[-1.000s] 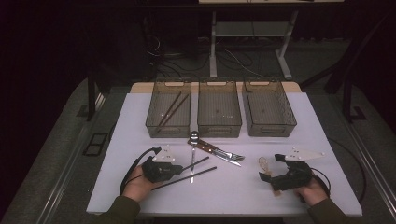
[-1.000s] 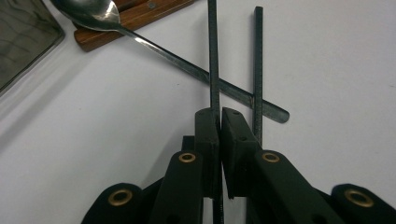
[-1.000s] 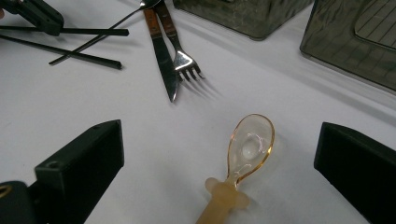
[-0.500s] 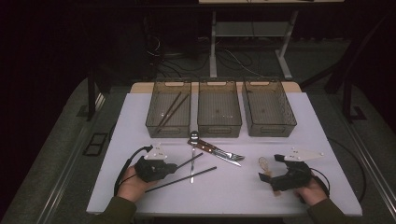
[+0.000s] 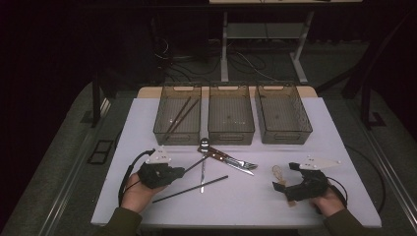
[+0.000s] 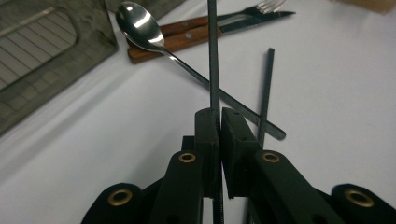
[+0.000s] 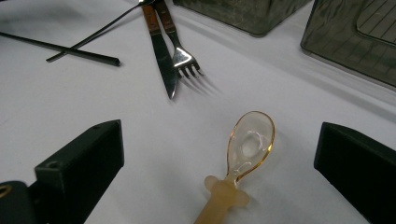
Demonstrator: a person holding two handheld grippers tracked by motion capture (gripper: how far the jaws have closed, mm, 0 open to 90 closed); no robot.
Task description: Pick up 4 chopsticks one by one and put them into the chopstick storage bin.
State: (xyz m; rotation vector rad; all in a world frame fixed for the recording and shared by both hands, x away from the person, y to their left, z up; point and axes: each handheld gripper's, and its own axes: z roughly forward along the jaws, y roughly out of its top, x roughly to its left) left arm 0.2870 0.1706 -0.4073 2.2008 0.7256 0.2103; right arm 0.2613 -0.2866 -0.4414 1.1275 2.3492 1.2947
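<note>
My left gripper (image 5: 180, 170) (image 6: 219, 114) is shut on one end of a thin dark chopstick (image 6: 213, 70), which runs up and to the right from the jaws (image 5: 195, 163). A second dark chopstick (image 5: 192, 189) (image 6: 266, 88) lies flat on the white table. It crosses a long metal spoon (image 5: 202, 167) (image 6: 140, 25). My right gripper (image 5: 286, 177) (image 7: 222, 140) is open and rests low at the front right. A small amber spoon (image 5: 279, 172) (image 7: 250, 140) lies on the table between its jaws, and neither jaw touches it.
A wooden-handled knife (image 7: 161, 51) and fork (image 7: 180, 51) lie side by side mid-table (image 5: 228, 160). Three dark mesh bins stand in a row at the back: the left bin (image 5: 164, 129) holds chopsticks, and beside it are the middle bin (image 5: 231, 132) and the right bin (image 5: 284, 133).
My left gripper has shifted slightly left and away with the chopstick in its jaws. The right gripper has stayed still.
</note>
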